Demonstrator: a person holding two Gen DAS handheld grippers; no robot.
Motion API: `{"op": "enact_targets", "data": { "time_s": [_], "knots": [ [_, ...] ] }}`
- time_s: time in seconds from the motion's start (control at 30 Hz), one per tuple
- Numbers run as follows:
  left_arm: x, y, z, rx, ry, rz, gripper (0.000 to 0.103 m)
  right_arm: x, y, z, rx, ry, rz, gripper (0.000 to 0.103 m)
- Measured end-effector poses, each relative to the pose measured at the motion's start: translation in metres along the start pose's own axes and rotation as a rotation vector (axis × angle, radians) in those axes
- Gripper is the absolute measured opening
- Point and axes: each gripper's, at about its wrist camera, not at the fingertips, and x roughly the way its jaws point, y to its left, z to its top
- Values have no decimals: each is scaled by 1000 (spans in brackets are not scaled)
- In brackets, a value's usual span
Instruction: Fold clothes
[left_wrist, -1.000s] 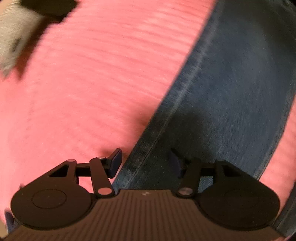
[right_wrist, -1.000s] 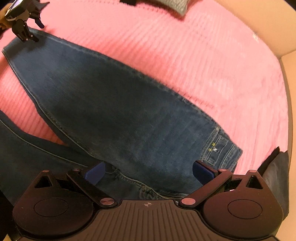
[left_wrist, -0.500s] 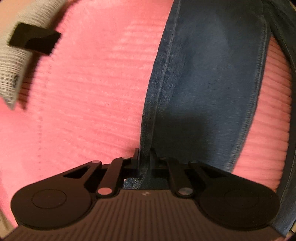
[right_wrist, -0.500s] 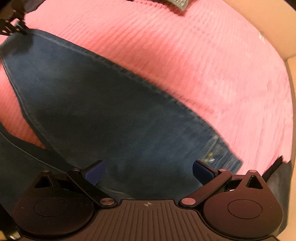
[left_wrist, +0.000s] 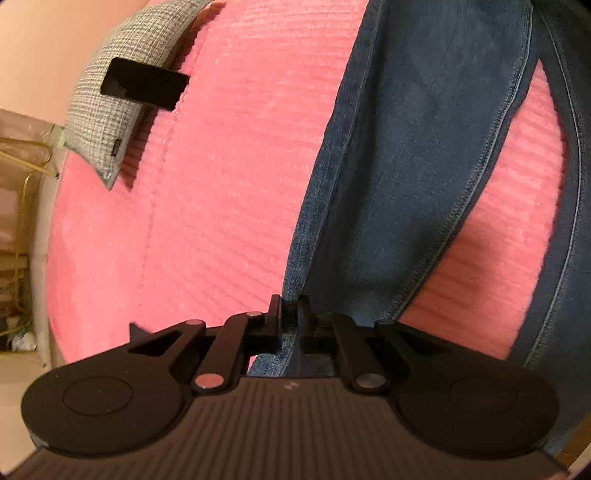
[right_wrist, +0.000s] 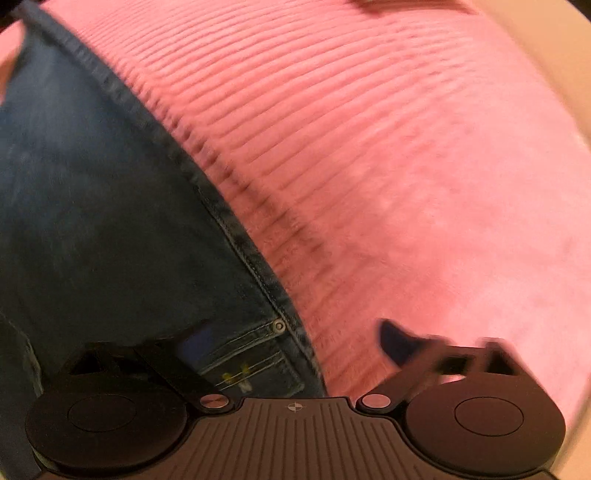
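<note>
A pair of dark blue jeans (left_wrist: 413, 155) lies on a pink ribbed bedspread (left_wrist: 229, 177). My left gripper (left_wrist: 290, 314) is shut on the hem end of one jeans leg, and the denim runs up from the jaws, lifted off the bed. In the right wrist view the jeans (right_wrist: 92, 206) fill the left side, with a pocket rivet (right_wrist: 277, 325) and the waist corner low in the picture. My right gripper (right_wrist: 291, 343) points down over that waist corner. Its jaws are closing, with the denim edge between them and the pads not pressing on it.
A grey woven cushion (left_wrist: 122, 92) with a flat black object (left_wrist: 144, 86) on it lies at the bed's far left. Beyond the bed's left edge are shelves with yellow cables (left_wrist: 18, 206). A beige wall (right_wrist: 554, 44) borders the bed on the right.
My left gripper shut on the jeans leg's hem and lifted it. My right gripper dropped toward the waist corner and its jaws narrowed.
</note>
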Motion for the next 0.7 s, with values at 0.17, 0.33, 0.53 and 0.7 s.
{"op": "enact_targets", "data": {
  "time_s": [0.17,0.33,0.53,0.7],
  "knots": [
    [-16,-12,4,13,56,30,5,26,-6,-4,-36,24,169,52],
    [-32,-4,11,8,71,88,5,-17,20,-17,6,-52,57,17],
    [-110,3,-5,-59,-92,281,5,-143,109,-73,5,-287,-266,17],
    [-161,-68,-68,-76,-162,222,5,-196,250,-159,102,-352,-459,17]
  ]
}}
